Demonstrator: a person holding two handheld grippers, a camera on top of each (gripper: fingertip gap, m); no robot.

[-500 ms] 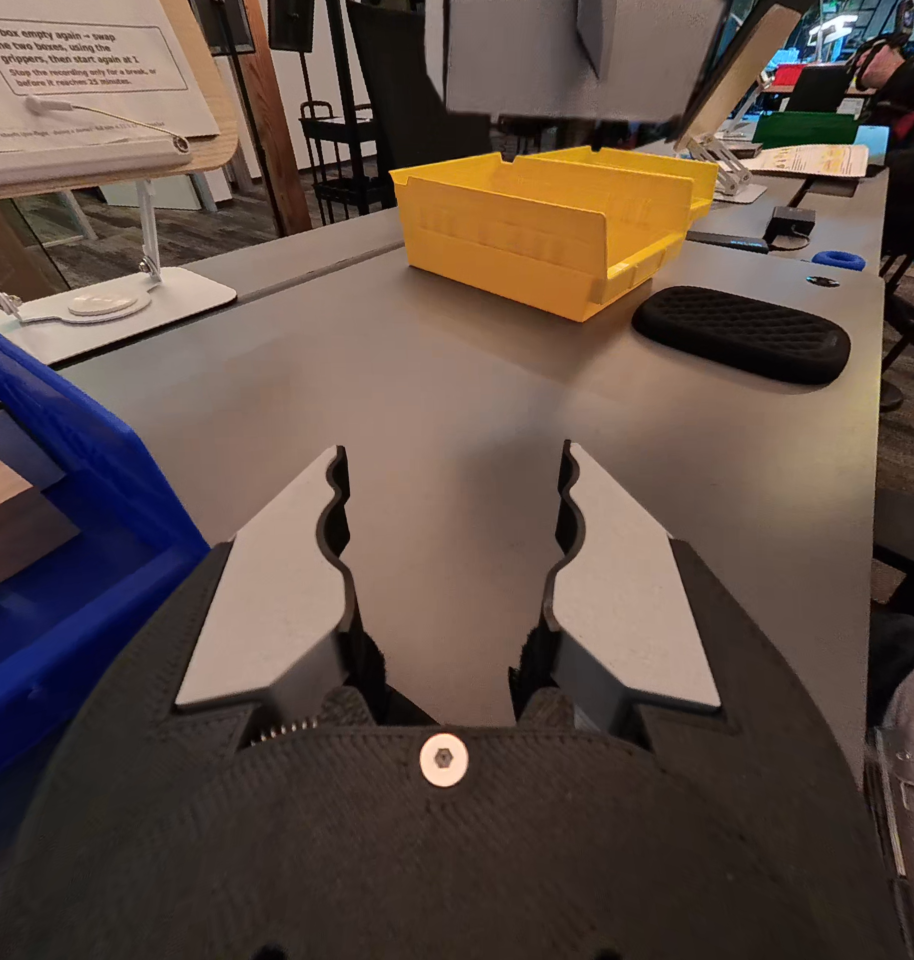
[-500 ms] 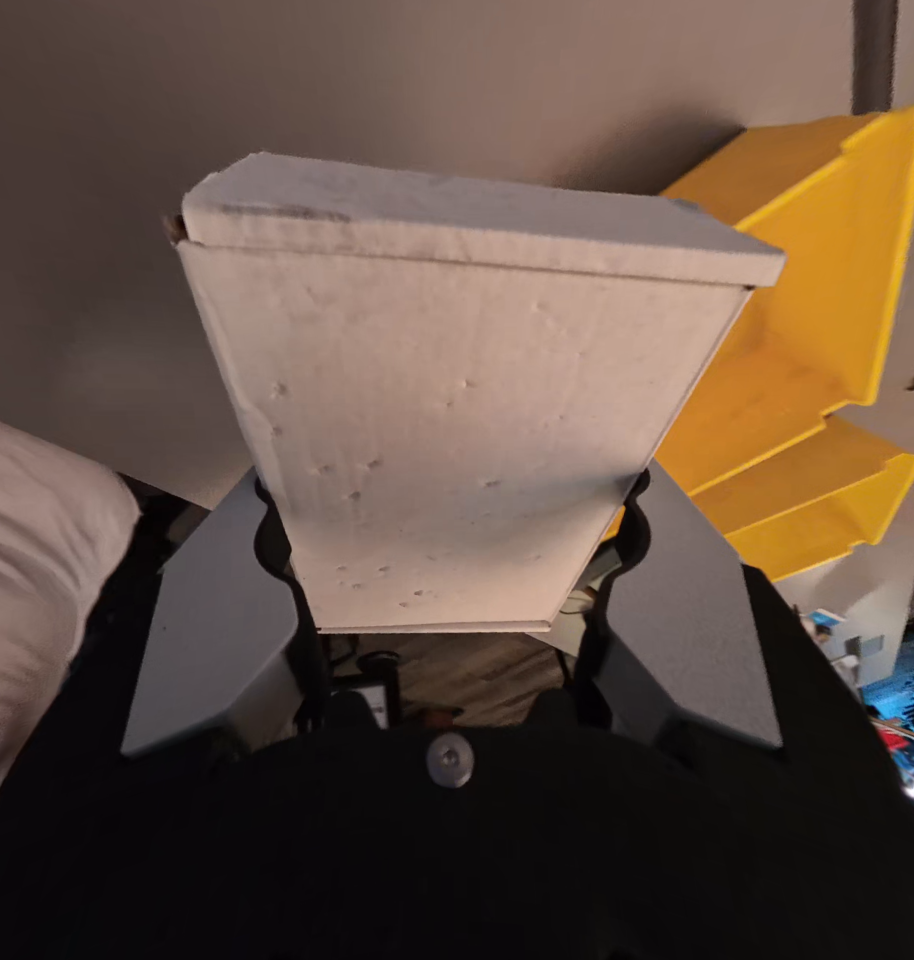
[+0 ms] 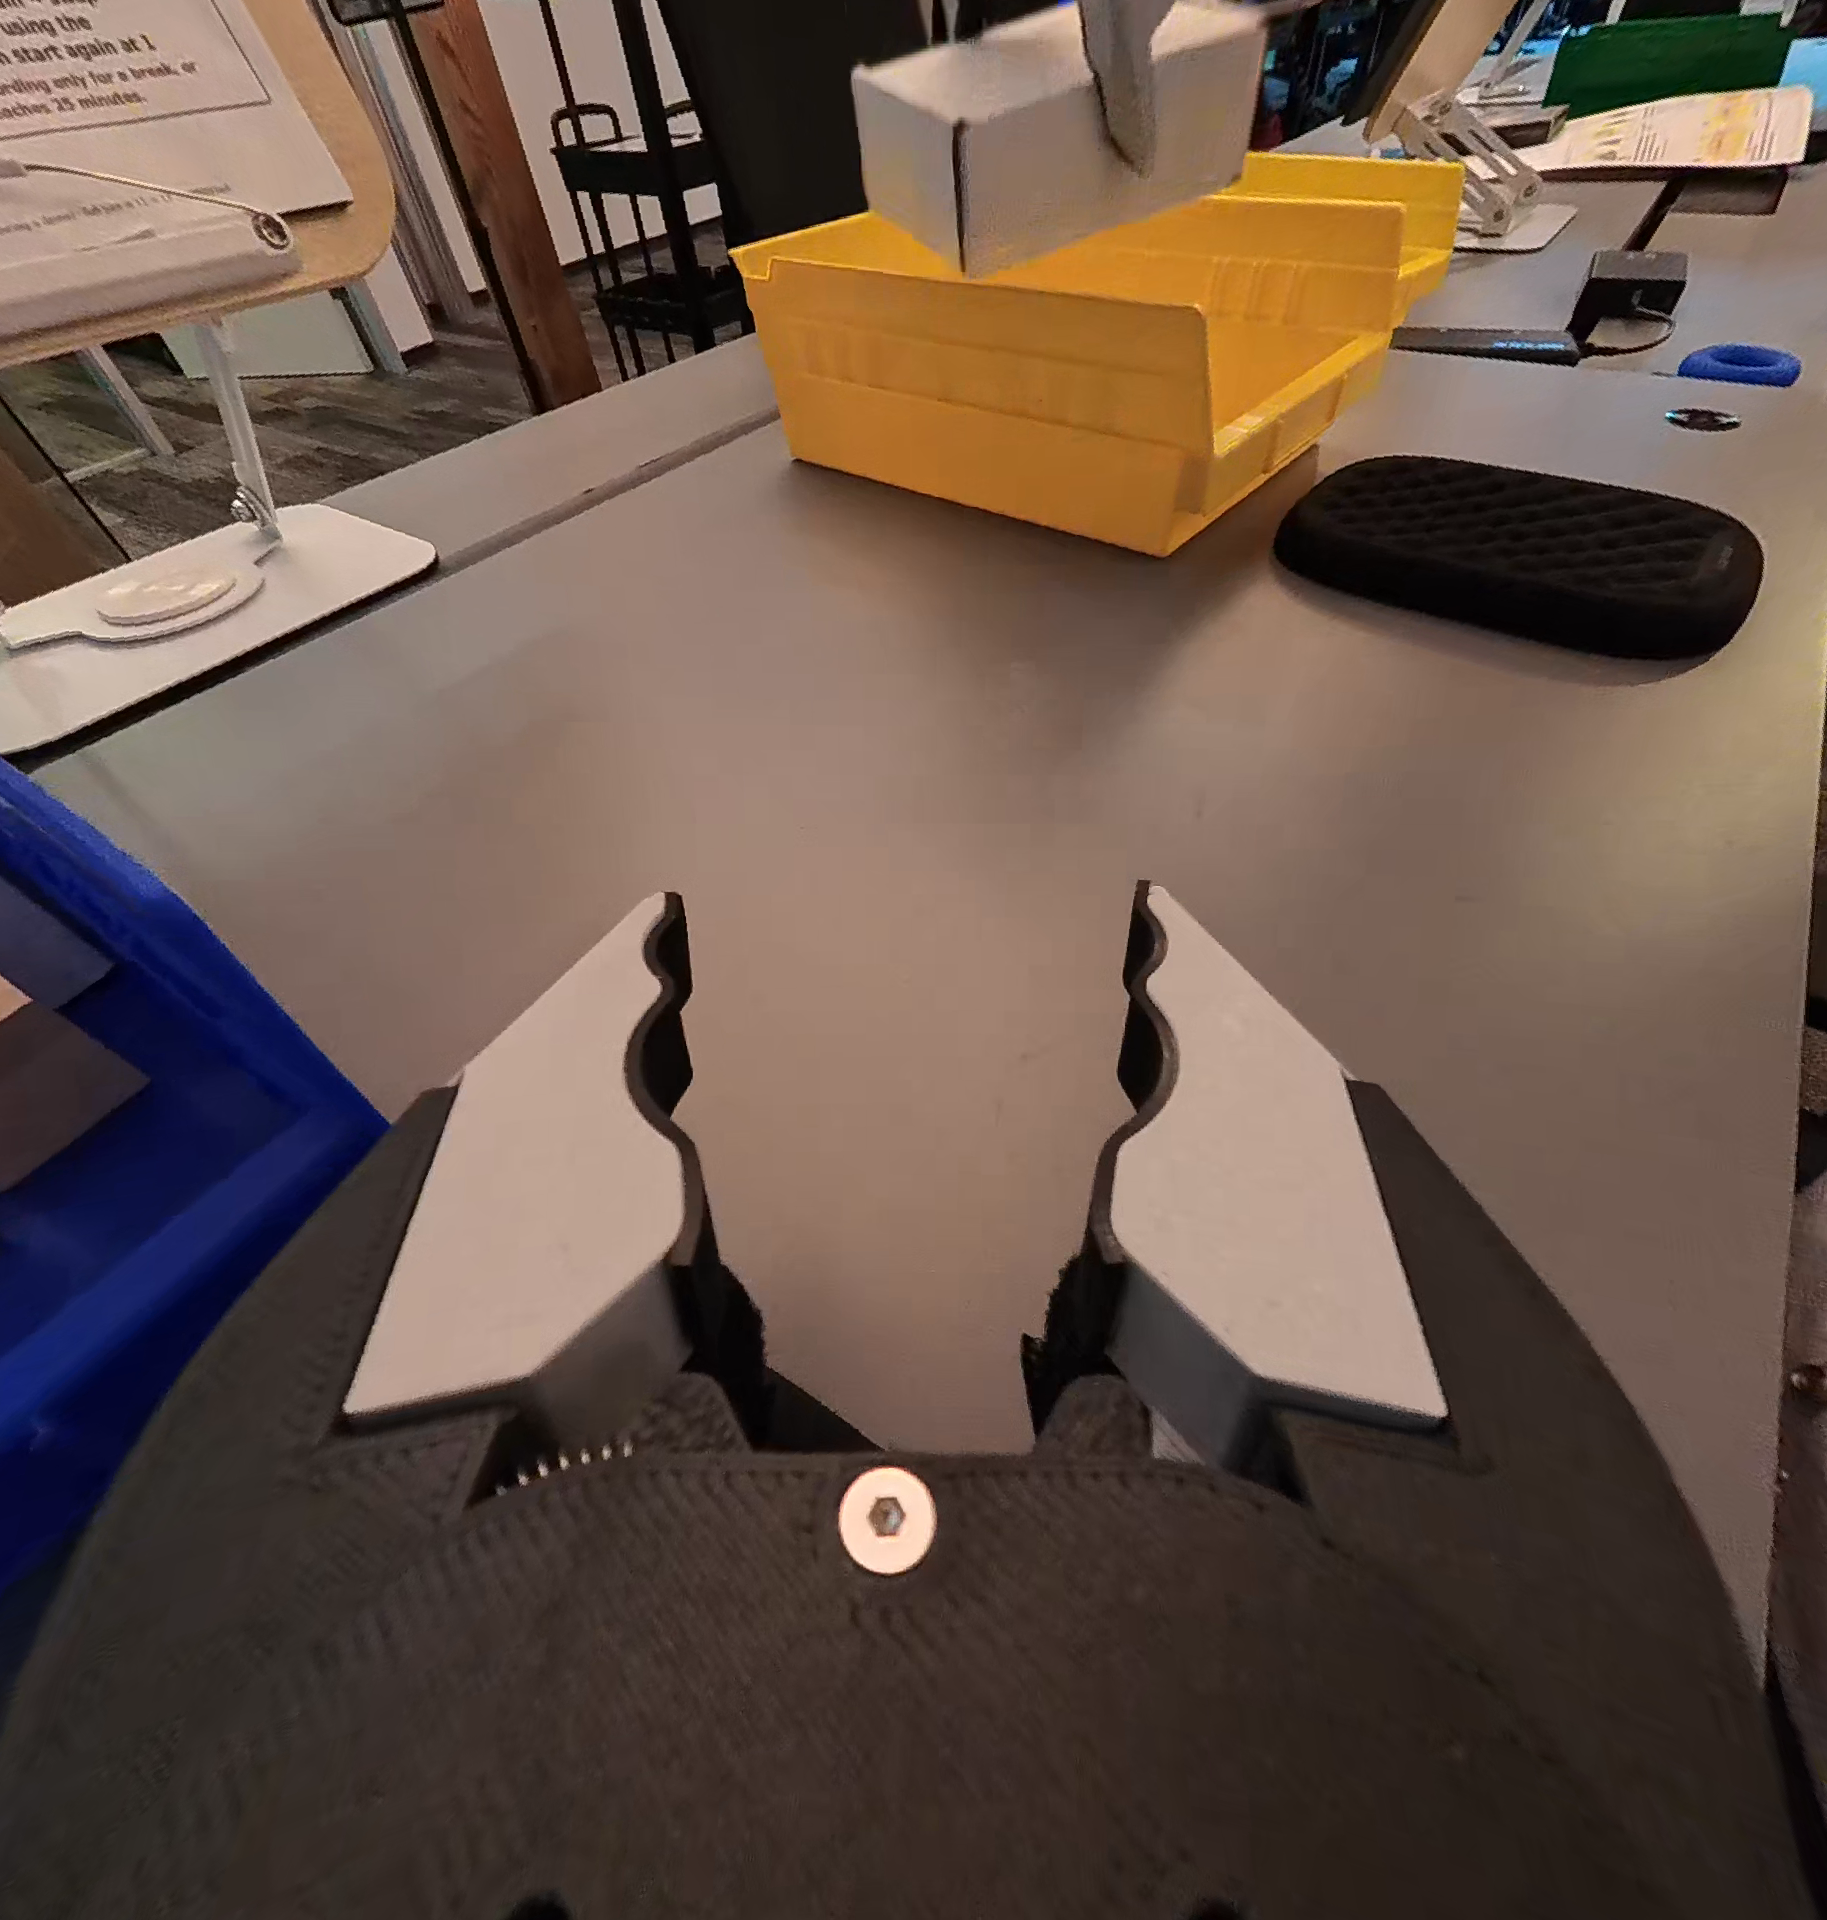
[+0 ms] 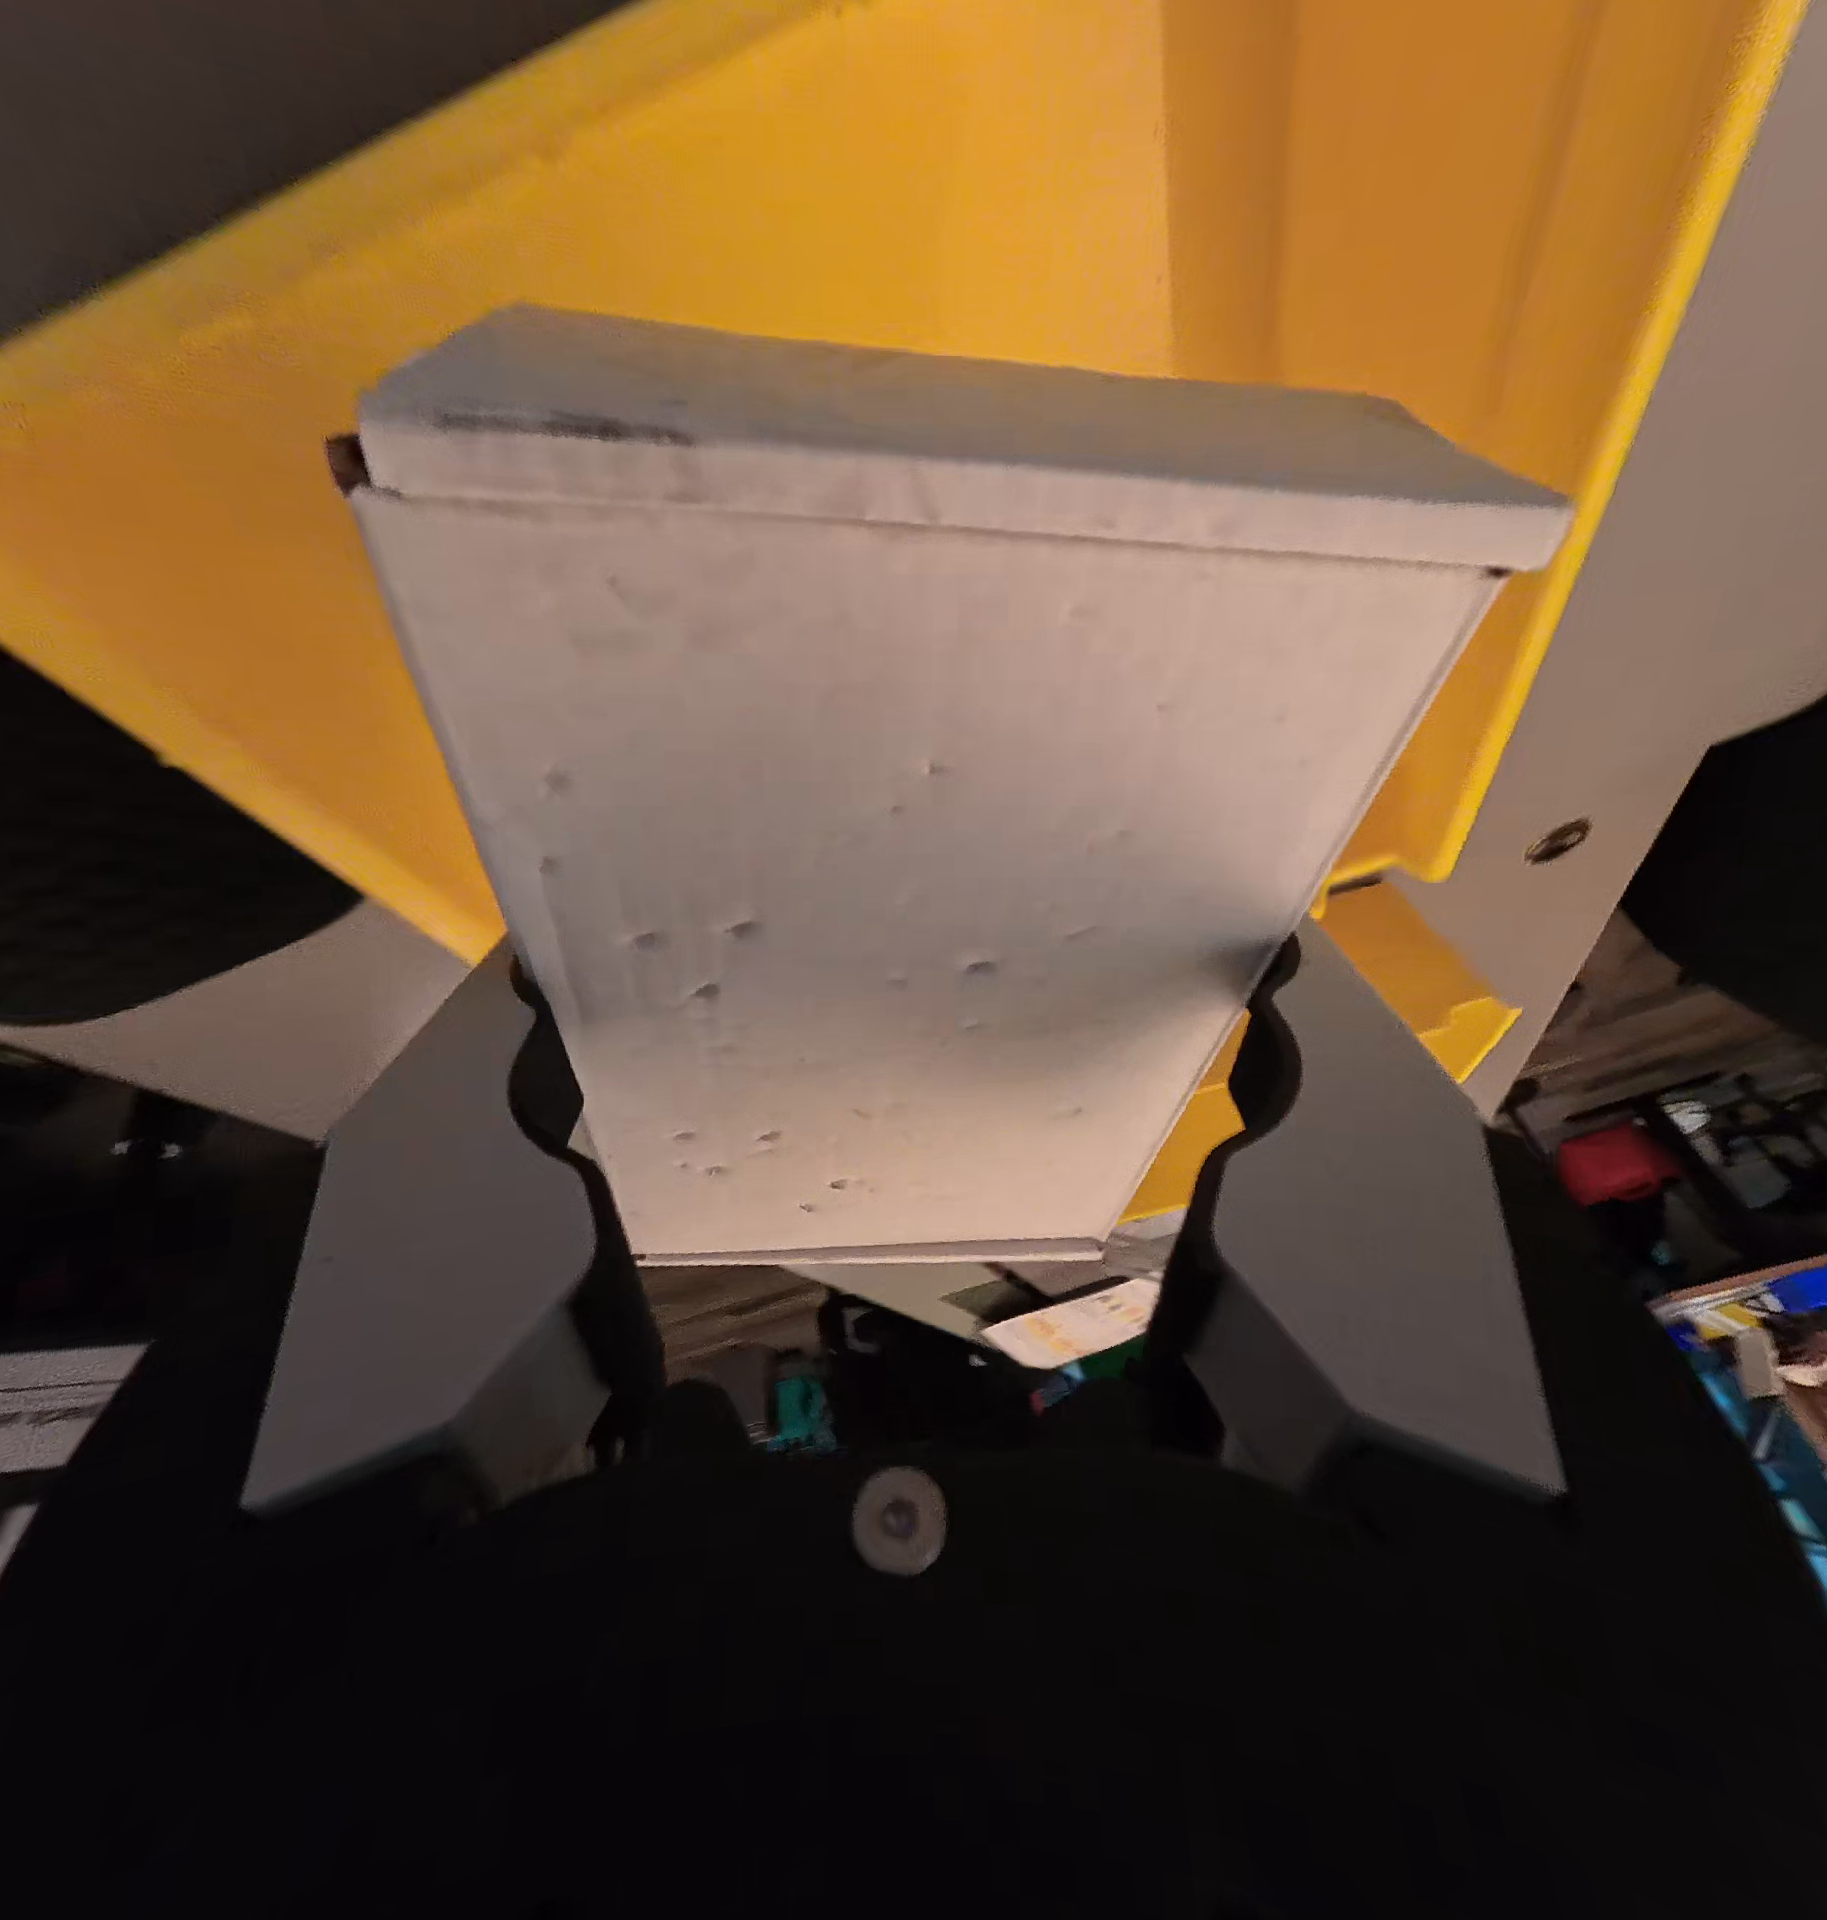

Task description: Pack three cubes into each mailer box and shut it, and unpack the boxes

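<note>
showing, in the left wrist view, the left gripper released, its jaws spread and holding nothing, low over the bare middle of the grey table. a blue bin with wooden cubes sits at the table's left edge; a yellow bin stands toward the far edge, a black pad beside it. the closed white mailer box hangs in the air above the yellow bin.

in the right wrist view, the right gripper is clenched on the mailer box across its narrow sides, over the yellow bin. the dented cardboard looks light and stiff but crushable; loose cubes inside may shift, so the walls near the lid seam are the likely best hold.
</note>
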